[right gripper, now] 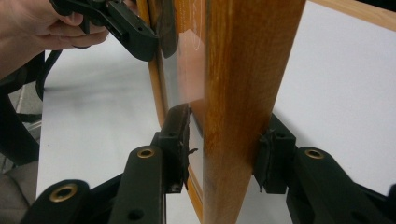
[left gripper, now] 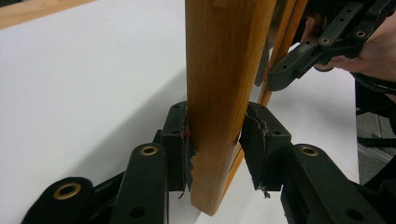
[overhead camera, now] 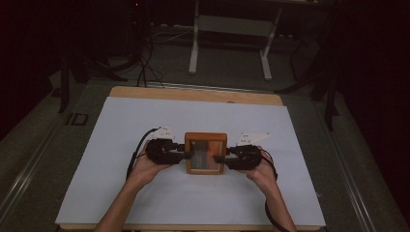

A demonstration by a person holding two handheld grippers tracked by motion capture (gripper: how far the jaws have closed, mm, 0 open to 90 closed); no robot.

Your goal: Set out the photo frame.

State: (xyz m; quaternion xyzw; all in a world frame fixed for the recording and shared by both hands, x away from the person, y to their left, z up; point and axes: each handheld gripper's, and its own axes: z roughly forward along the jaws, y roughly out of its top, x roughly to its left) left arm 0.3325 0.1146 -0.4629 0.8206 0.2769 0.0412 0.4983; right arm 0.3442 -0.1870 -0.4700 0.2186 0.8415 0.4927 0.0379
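One wooden frame [overhead camera: 206,153]; two grippers, left gripper [overhead camera: 183,152] and right gripper [overhead camera: 218,157]; one table [overhead camera: 145,118].

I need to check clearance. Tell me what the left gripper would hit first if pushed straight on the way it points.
The wooden frame: its side rail already sits between the left gripper jaws. Beyond it, likely the right gripper at the opposite rail.

High view: fixed overhead, facing forward and down across the counter [overhead camera: 145,193]. Each gripper view: mounted on its hand-held gripper, looking along the jaws, very close to the wooden frame [left gripper: 224,93] between them. Shared by both: frame, white counter surface, opposite hand-held gripper beyond.
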